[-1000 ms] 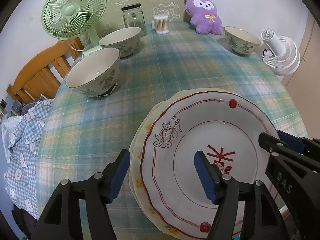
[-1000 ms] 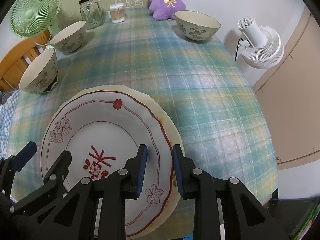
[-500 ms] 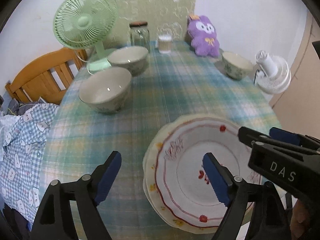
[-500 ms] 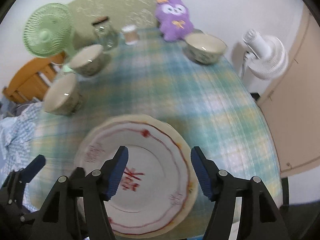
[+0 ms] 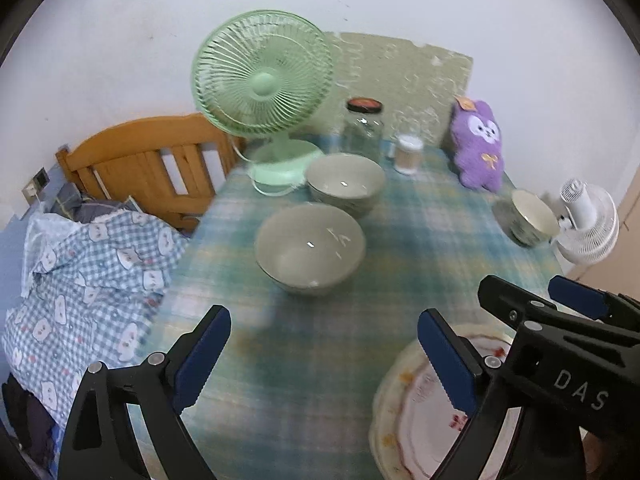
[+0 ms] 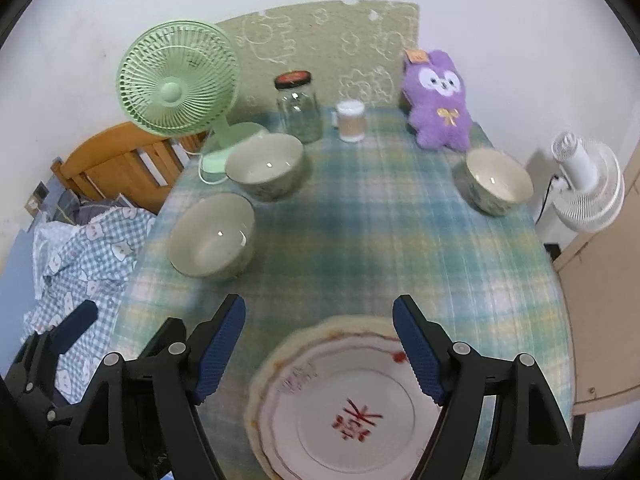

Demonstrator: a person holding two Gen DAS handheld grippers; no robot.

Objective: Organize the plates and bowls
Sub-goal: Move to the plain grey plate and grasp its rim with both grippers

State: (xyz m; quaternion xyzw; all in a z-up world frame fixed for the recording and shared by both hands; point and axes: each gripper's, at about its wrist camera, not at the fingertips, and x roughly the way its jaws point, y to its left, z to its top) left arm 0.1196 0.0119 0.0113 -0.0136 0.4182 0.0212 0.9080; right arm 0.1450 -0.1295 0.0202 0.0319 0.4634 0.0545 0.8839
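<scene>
Both sets of jaws gape wide, holding nothing. Left gripper (image 5: 324,356) faces the nearest bowl (image 5: 310,248), at 12 o'clock, so this hand is nearer; the second bowl (image 5: 345,184) sits just behind it, the third bowl (image 6: 494,180) well apart at 2 o'clock. Right gripper (image 6: 320,352) hovers over the stacked plates (image 6: 352,408) at the desk (image 6: 380,240) near edge. Glazed round ceramic, smooth rims; plaid cloth.

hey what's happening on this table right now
A person is tidying dishes with two handheld grippers. Both the left gripper and right gripper are open and holding nothing, above the near edge. The plates sit stacked there. Three bowls are still apart, unstacked.
</scene>
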